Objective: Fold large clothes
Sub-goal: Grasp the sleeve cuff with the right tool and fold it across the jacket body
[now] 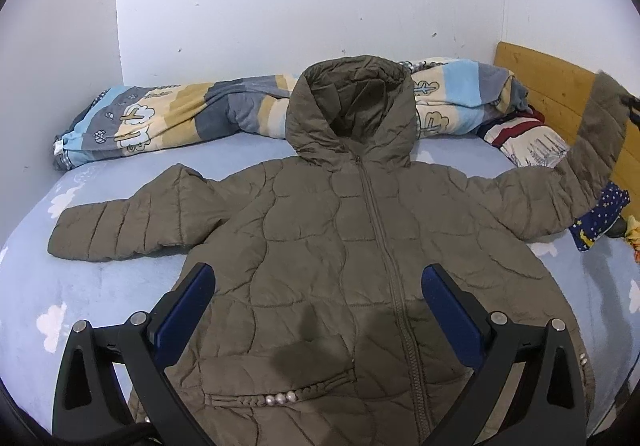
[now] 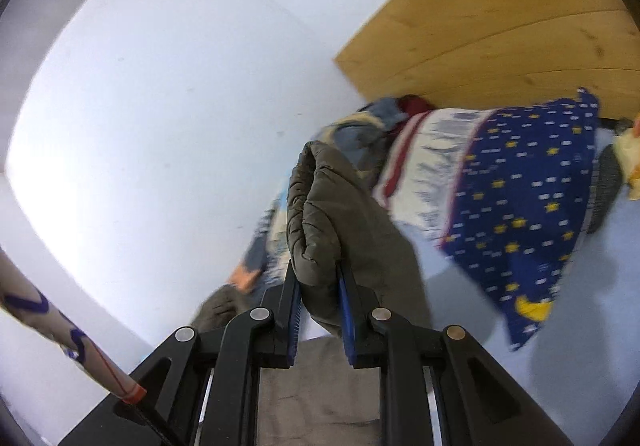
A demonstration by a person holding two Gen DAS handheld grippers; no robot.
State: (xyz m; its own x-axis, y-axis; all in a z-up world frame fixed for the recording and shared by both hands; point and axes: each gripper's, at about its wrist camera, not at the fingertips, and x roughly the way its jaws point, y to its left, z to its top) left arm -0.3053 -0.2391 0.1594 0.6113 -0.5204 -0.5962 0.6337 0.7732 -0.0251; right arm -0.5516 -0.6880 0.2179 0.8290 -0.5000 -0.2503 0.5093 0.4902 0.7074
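Folding that sleeve in is the step you're on, so carry it in one smooth arc. Your right gripper [image 2: 318, 304] is clamped narrow on the cuff of the jacket's sleeve [image 2: 320, 206], lifted off the bed [image 1: 100, 286] at the far right of the left wrist view. The olive jacket [image 1: 320, 246] itself lies flat, zipped, filling the middle of that frame, hood toward the rolled blanket [image 1: 180, 118]. Your left gripper [image 1: 318, 278] hangs wide apart over the lower front, holding nothing — I'd press it down near the zipper so the body doesn't drag. Lay the cuff across the chest, then let go.
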